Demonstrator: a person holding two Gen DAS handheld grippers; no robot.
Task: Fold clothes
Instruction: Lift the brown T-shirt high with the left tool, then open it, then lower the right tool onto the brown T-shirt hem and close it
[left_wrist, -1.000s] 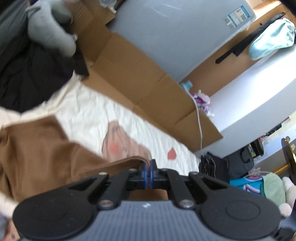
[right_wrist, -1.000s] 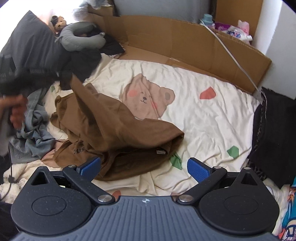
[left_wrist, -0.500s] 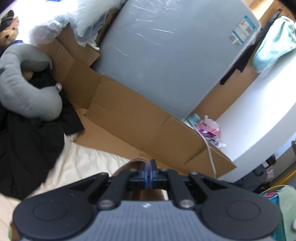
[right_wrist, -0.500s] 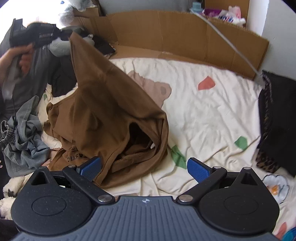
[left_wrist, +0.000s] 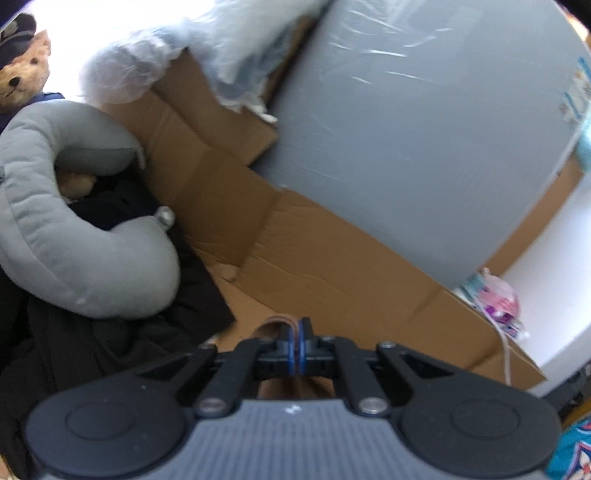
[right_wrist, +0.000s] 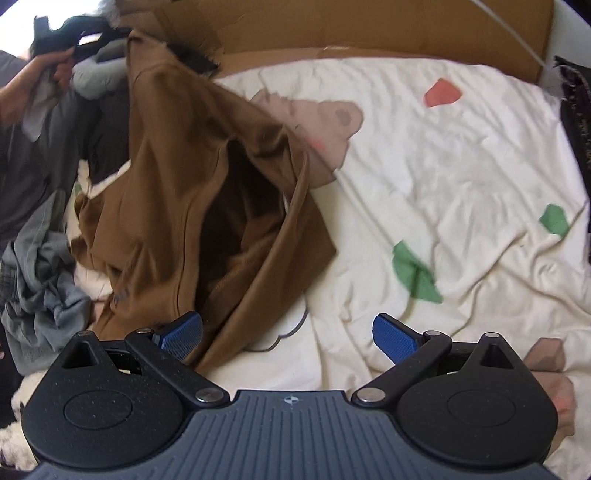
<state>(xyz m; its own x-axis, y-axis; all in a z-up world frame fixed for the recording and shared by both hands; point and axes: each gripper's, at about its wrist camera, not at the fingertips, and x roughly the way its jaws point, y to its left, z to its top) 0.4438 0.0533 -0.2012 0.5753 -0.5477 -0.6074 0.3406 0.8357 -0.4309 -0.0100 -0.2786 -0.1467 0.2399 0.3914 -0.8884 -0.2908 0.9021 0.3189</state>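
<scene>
1. The left gripper (left_wrist: 299, 345) pinched an edge of the brown garment (right_wrist: 207, 206), lifting it.
2. The right gripper (right_wrist: 288, 332) was spread, empty; the hem lay just beyond its left pad.
3. Best grab that hem, then stretch flat on the sheet (right_wrist: 461, 166).

i'm seeing flattened cardboard (left_wrist: 295, 258) leaning along the far wall, a grey panel (left_wrist: 424, 140) behind it, daylight glaring far left.

Grey neck pillow (left_wrist: 74, 236), cardboard (left_wrist: 295, 258)
</scene>
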